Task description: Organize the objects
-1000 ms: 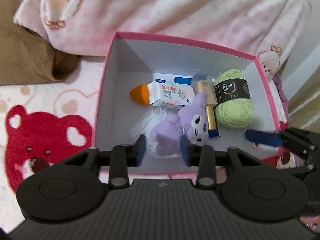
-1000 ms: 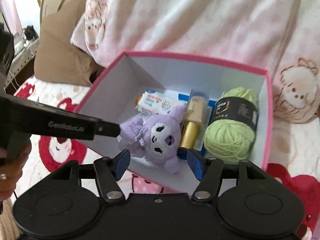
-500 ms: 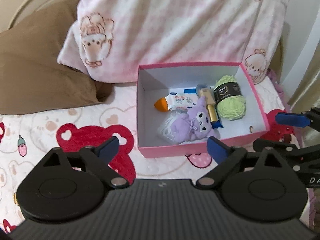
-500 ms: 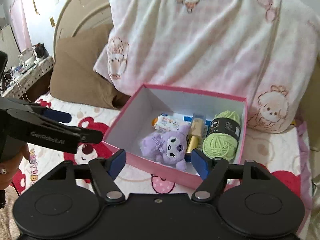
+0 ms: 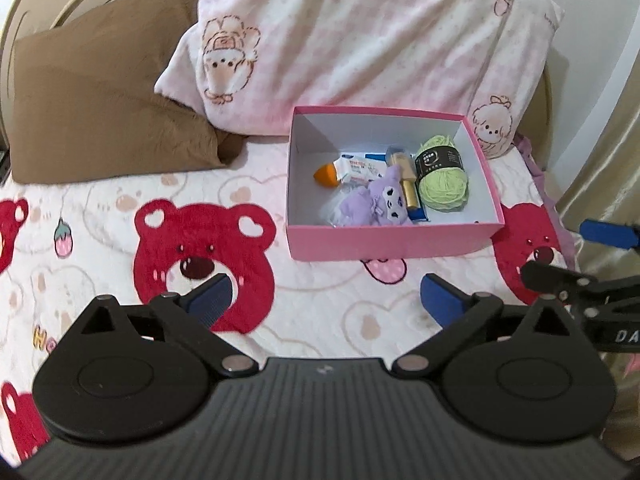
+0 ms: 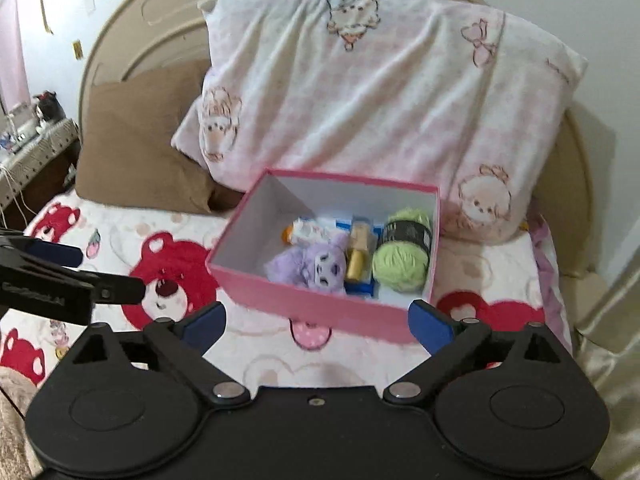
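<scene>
A pink box (image 5: 384, 242) stands on the bed, also seen in the right wrist view (image 6: 320, 306). In it lie a purple plush toy (image 5: 374, 204) (image 6: 310, 264), a green yarn ball (image 5: 442, 178) (image 6: 402, 254), a gold bottle (image 5: 406, 180) (image 6: 356, 254), a white wipes pack (image 5: 358, 168) and an orange piece (image 5: 326, 170). My left gripper (image 5: 326, 298) is open and empty, well short of the box. My right gripper (image 6: 318, 322) is open and empty, just in front of the box.
A pink-and-white pillow (image 5: 360, 40) leans behind the box, and a brown pillow (image 5: 100, 108) lies to the left. The bedspread (image 5: 200, 240) has red bear prints. A curtain (image 5: 600, 160) hangs at the right, and a cluttered side table (image 6: 28, 136) stands far left.
Both grippers have pulled back and up from the box. The left gripper let go of the purple plush toy, which now lies in the box, and both grippers have opened wide.
</scene>
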Demonstrator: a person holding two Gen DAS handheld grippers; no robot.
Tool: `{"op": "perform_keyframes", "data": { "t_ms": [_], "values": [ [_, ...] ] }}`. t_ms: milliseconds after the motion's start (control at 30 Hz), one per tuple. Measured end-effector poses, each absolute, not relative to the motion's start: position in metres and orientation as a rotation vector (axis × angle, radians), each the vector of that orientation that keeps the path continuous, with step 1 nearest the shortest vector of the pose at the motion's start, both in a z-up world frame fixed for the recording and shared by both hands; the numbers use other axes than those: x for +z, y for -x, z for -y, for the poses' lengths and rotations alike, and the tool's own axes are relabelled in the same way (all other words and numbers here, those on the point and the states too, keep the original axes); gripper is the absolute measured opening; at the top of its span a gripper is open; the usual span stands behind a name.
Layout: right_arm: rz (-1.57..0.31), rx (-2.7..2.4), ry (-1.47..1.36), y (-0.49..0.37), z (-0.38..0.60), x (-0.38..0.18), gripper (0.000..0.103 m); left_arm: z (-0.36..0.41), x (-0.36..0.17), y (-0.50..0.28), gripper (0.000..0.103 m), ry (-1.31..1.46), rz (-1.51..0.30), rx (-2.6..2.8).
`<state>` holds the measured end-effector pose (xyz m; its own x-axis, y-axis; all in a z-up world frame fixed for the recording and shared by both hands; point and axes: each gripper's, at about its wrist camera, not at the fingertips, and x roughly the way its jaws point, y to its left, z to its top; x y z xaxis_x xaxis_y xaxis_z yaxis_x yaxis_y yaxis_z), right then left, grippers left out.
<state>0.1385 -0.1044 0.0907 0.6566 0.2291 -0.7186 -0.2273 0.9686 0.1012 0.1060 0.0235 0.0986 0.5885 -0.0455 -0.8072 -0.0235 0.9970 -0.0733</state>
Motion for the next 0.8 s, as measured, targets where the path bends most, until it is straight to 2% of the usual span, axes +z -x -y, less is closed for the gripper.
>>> {"op": "perform_keyframes", "data": {
  "t_ms": [400, 800],
  "values": [
    [-0.948, 0.196, -0.001, -0.122, 0.099, 0.054, 0.099, -0.021, 0.079, -0.081, 0.102, 0.108, -0.977, 0.005],
    [-0.927, 0.153, 0.066, -0.105, 0.099, 0.053, 0.099, -0.015, 0.069, -0.073, 0.102, 0.138, -1.003, 0.004]
  ]
}}
